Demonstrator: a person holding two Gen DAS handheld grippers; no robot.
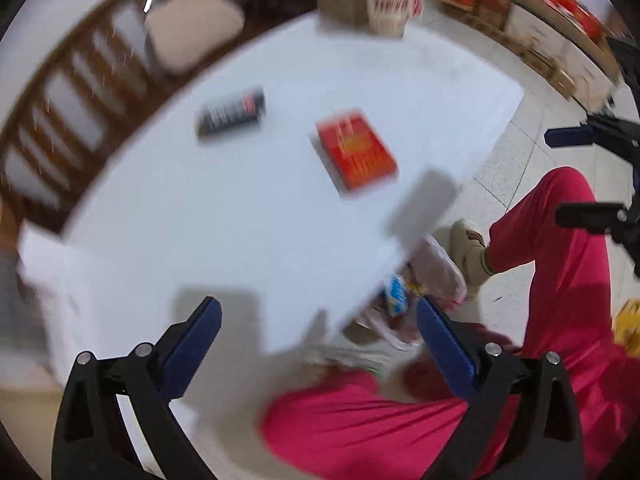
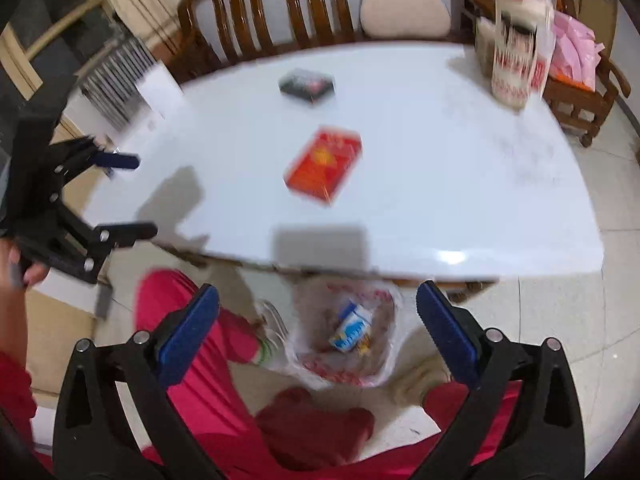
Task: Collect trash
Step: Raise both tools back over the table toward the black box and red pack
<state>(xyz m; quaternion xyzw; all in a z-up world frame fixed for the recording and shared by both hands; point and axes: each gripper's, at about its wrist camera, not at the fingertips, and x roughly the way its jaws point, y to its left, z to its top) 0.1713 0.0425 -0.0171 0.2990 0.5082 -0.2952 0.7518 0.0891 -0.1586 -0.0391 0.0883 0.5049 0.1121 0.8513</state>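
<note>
Both tools are spread wide with nothing between their blue pads: the left tool (image 1: 318, 334) hangs above the near table edge, the right tool (image 2: 318, 320) above a plastic bag (image 2: 344, 334) on the floor under that edge. A blue-and-white wrapper (image 2: 352, 328) already lies in the bag.

Two pieces are left on the white table (image 2: 460, 184): a red box (image 2: 324, 164) near the middle and a dark packet (image 2: 307, 85) farther back, well apart from each other. The red box looks like light cardboard, stiff enough to pinch across its short sides, though a hard squeeze may crush it if empty. The dark packet seems small and light; its glossy skin could slip, so a grip across its narrow width suits it.

Blur smears every label, so I cannot read what either holds. A tall printed bag (image 2: 518, 46) stands at the far corner; whether it is trash I cannot tell. The bag's far rim is hidden under the table.
</note>
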